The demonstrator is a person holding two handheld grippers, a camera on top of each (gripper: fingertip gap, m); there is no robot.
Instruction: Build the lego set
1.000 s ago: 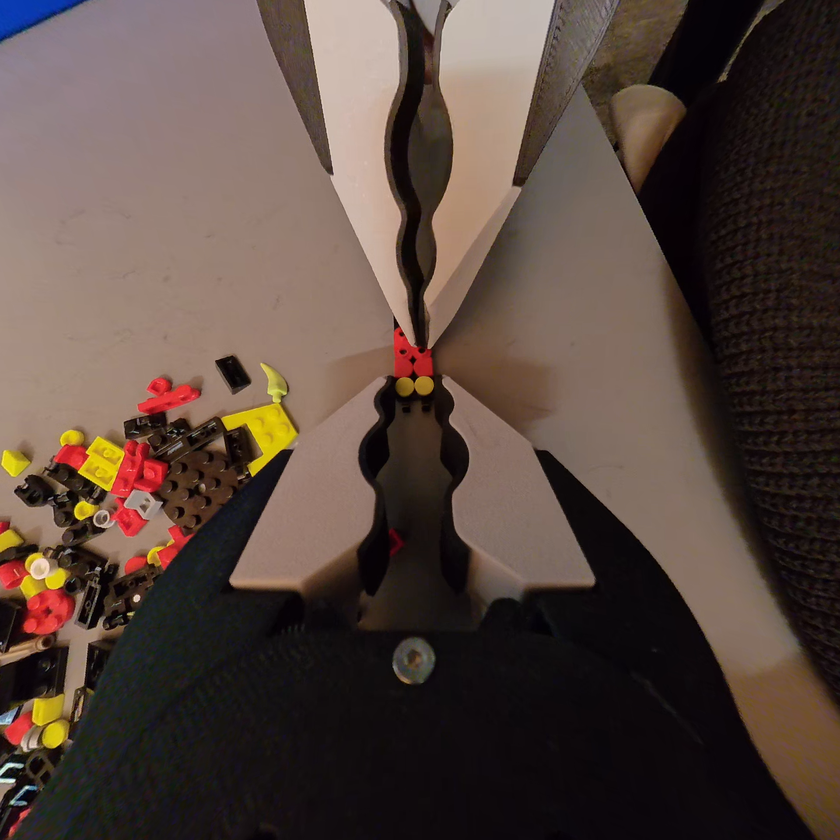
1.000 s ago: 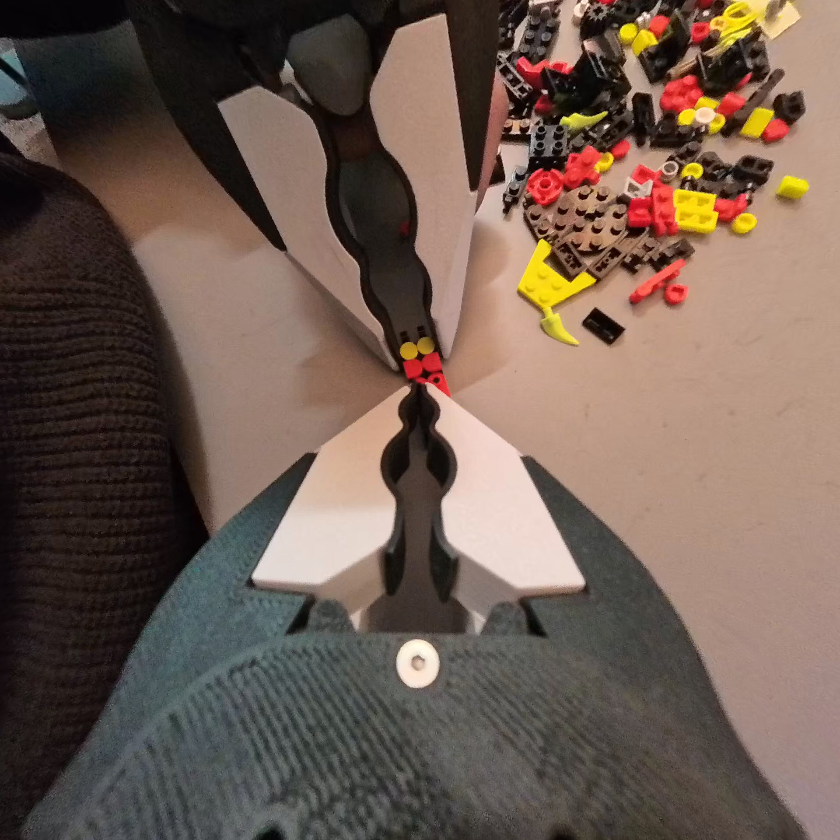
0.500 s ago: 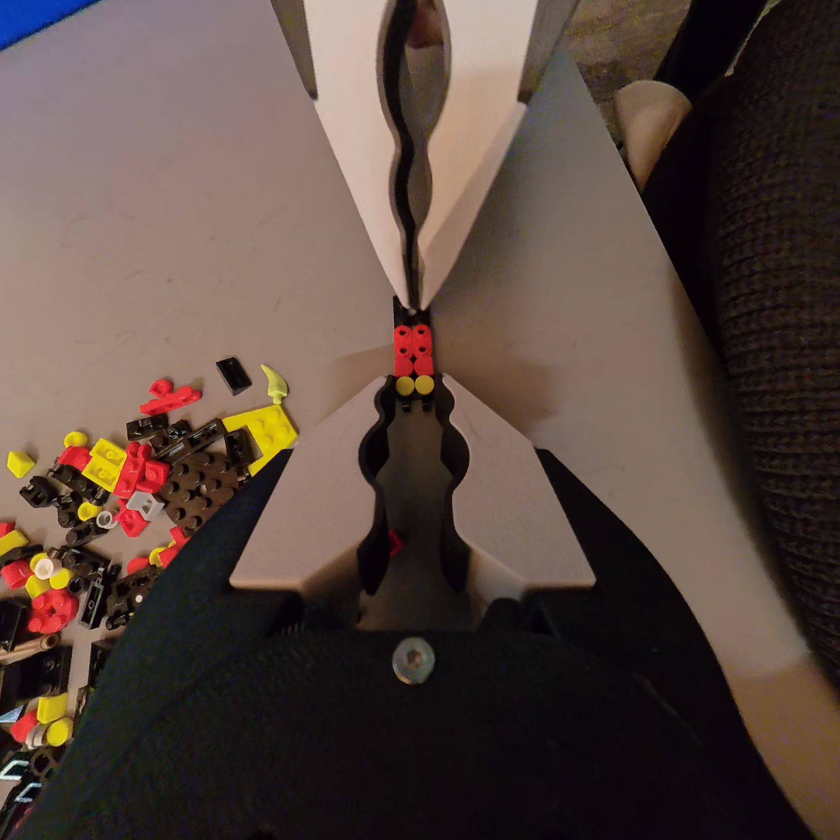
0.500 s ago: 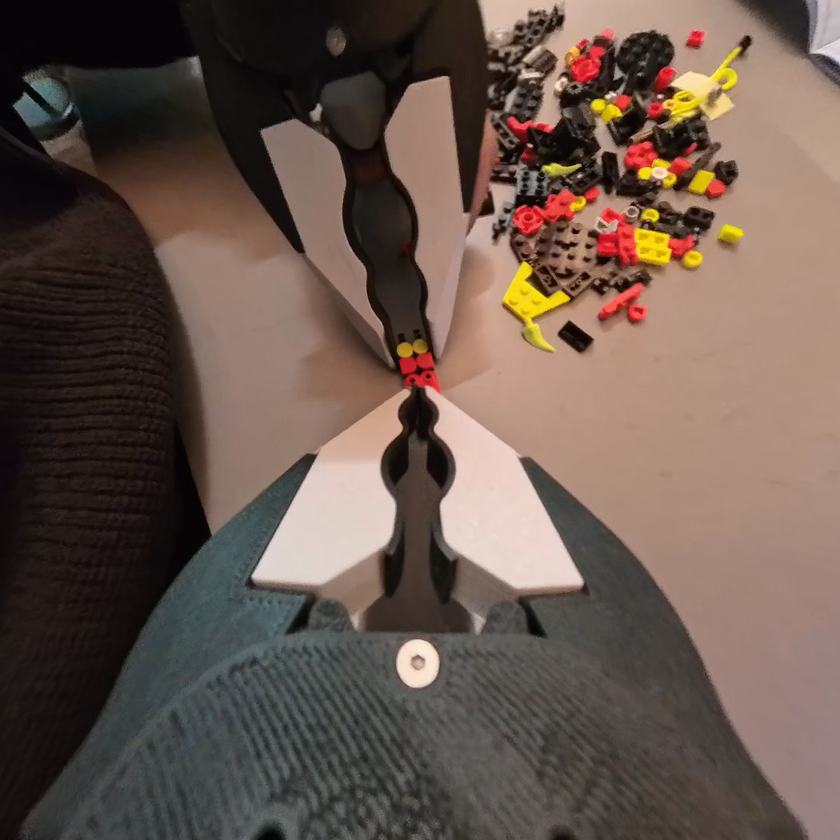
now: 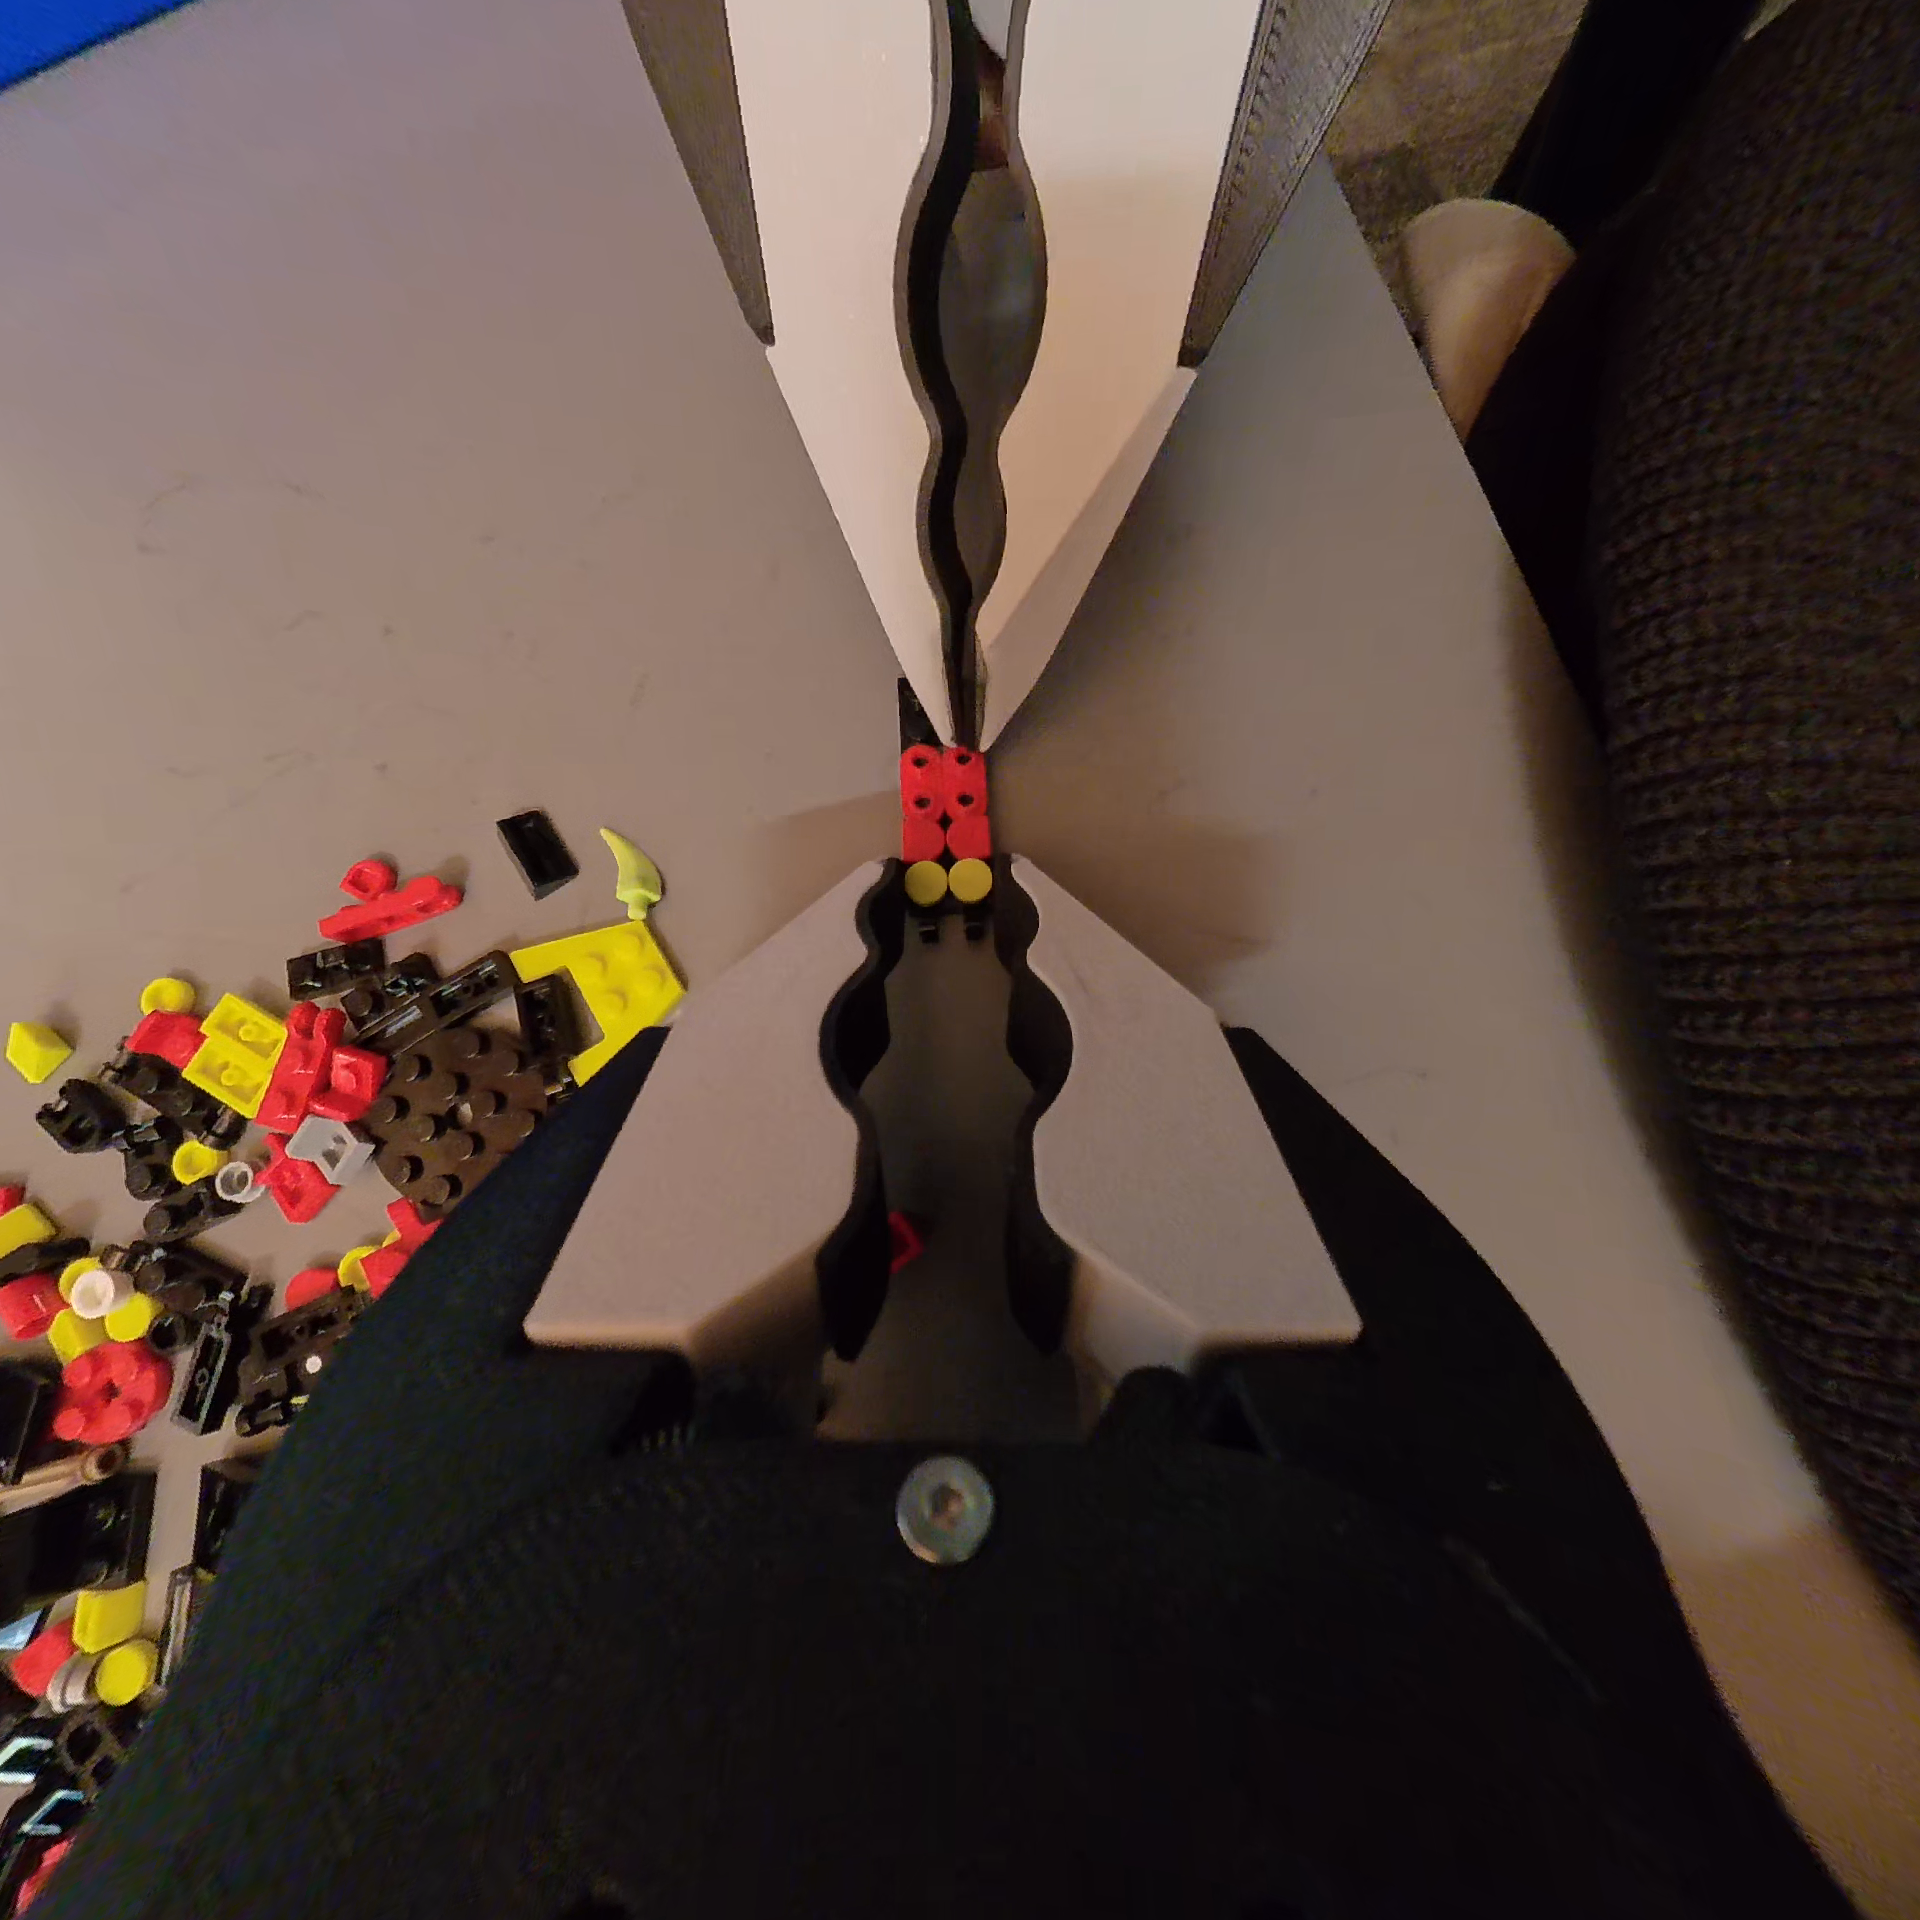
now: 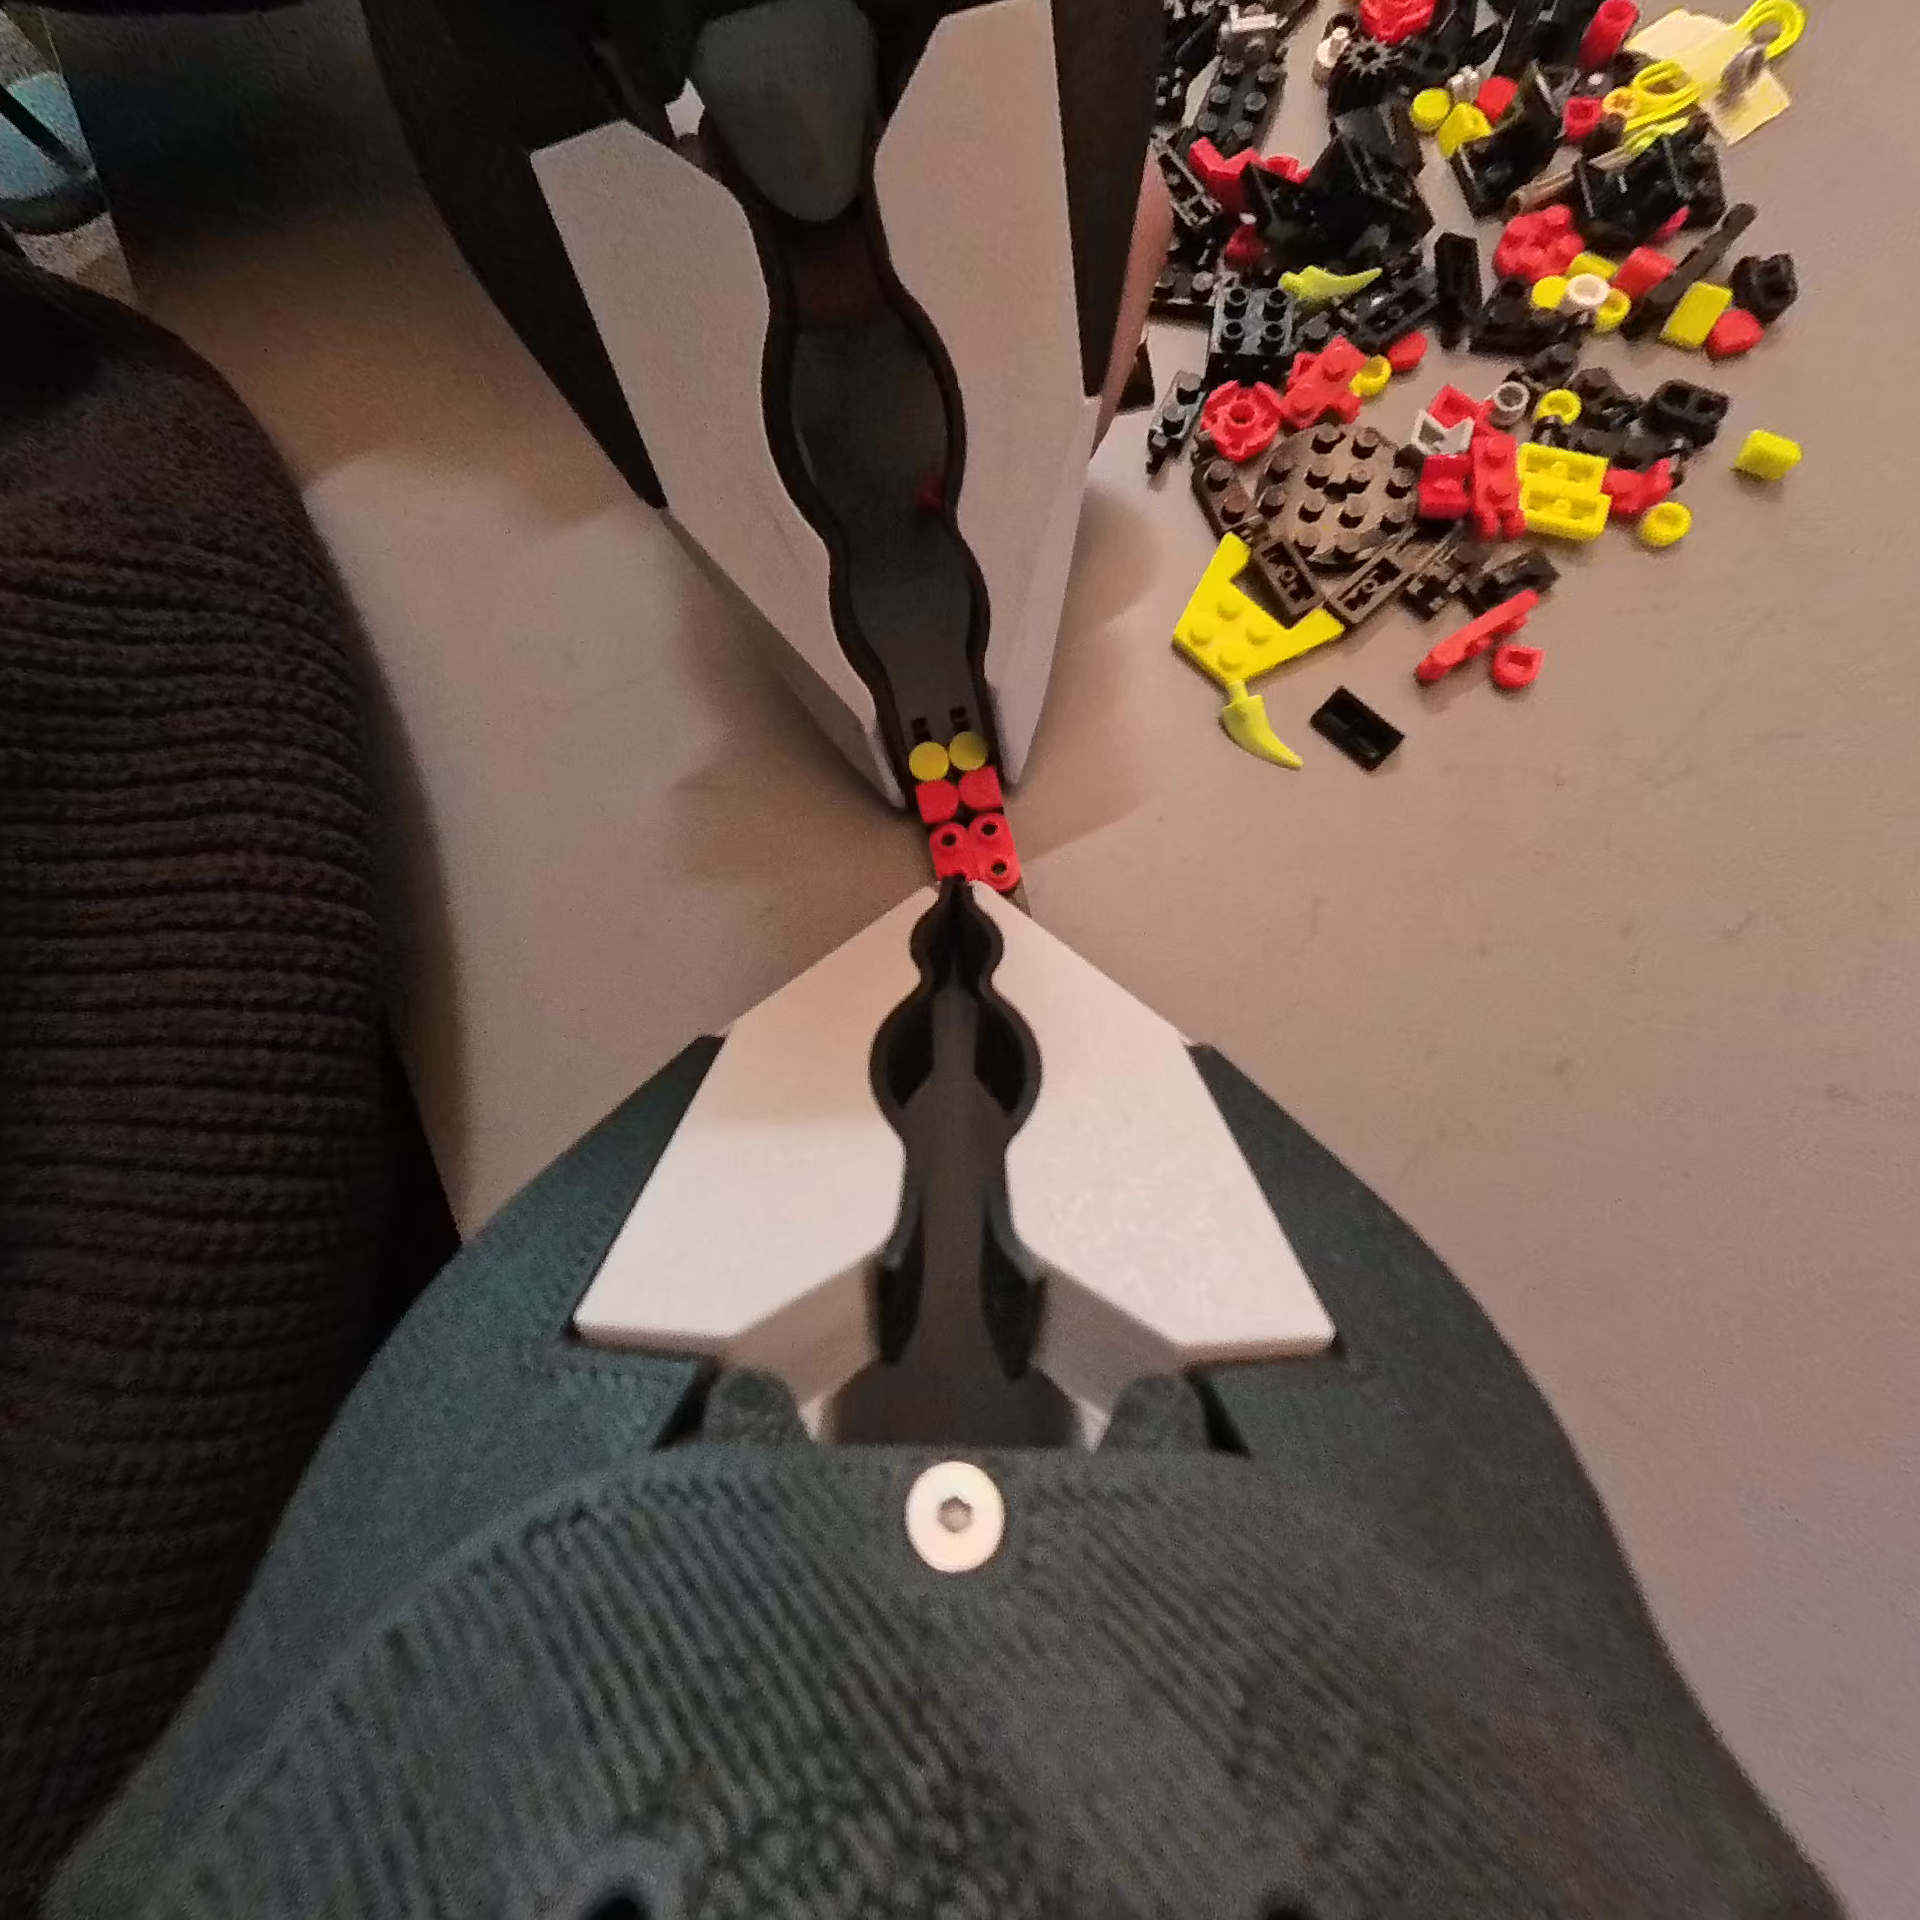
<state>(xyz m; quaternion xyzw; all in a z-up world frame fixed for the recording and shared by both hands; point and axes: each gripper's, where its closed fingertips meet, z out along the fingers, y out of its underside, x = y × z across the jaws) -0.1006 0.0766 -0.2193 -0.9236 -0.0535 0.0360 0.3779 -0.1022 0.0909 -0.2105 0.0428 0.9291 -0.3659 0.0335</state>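
Note:
A small lego assembly (image 5: 945, 821) is a black plate carrying two yellow round tiles and red pieces; it also shows in the right wrist view (image 6: 966, 831). My left gripper (image 5: 948, 868) is shut on its yellow-tile end and holds it just above the tan table (image 5: 312, 520). My right gripper (image 6: 958, 896) faces it from the opposite side with its jaws shut and its tips at the red end of the assembly. I cannot tell whether those tips pinch the black plate's end. Each gripper shows in the other's view: the right (image 5: 961, 727), the left (image 6: 948, 790).
A pile of loose black, red and yellow lego pieces (image 6: 1455, 416) lies to one side, with a yellow wedge plate (image 6: 1236, 623), a lime claw (image 6: 1262, 732) and a black tile (image 6: 1356, 727) nearest. A person's dark knit sleeve (image 6: 156, 831) lies along the table edge. Both grippers' tips are close together, under 4 cm apart.
The right gripper covered part of the red pieces a second ago, drew back off the assembly, and now has its tips against the red end again. The left gripper has held still.

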